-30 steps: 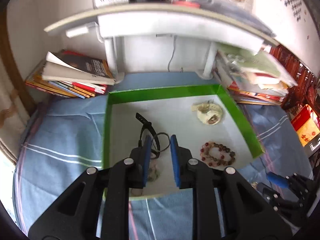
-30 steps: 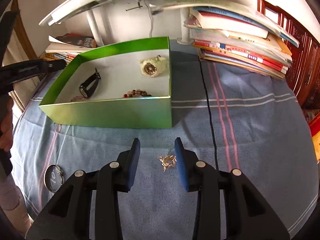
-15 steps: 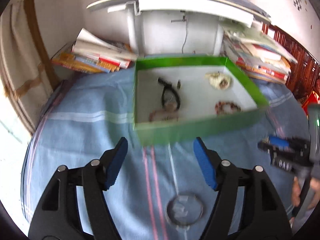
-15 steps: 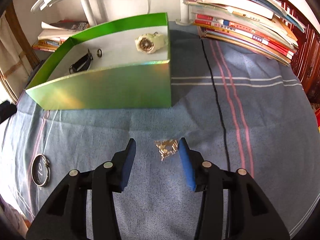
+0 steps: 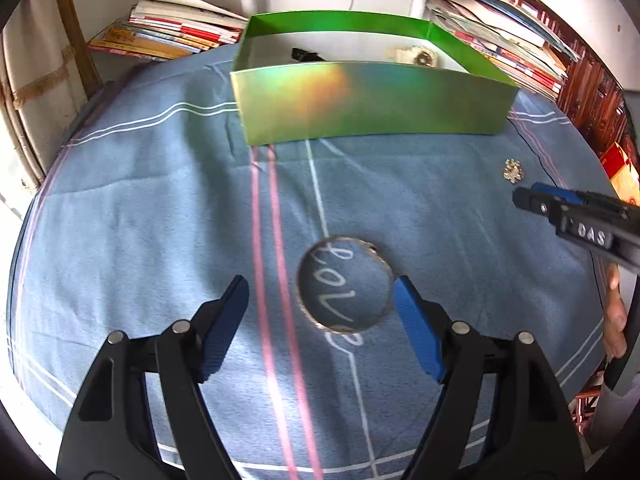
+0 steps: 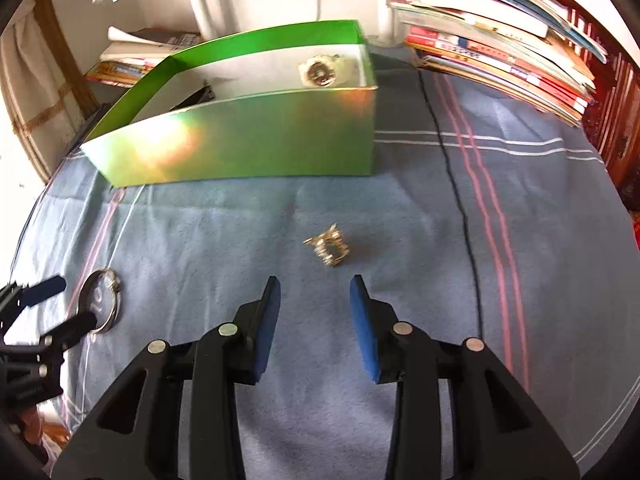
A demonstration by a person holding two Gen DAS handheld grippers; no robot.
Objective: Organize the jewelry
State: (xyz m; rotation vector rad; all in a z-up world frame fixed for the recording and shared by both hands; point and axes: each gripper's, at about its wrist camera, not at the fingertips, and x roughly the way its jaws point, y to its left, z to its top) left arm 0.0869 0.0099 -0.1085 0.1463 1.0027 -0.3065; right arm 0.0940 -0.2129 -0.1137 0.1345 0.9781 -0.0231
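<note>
Two grippers, both spread wide over blue cloth (image 5: 160, 208): left (image 5: 320, 300) hovering at a silver bangle (image 5: 345, 284), right (image 6: 314, 288) just short of a gold trinket (image 6: 329, 245), green box (image 6: 240, 148) beyond.

The left black plastic two-finger gripper (image 5: 320, 300) has blue ribbed pads (image 5: 416, 334) and round silver screws at its pivots. The right black plastic gripper (image 6: 314, 296) matches it, with white "DAS" lettering on its side. Bare skin of the person's right hand (image 5: 614, 320) shows behind it.
</note>
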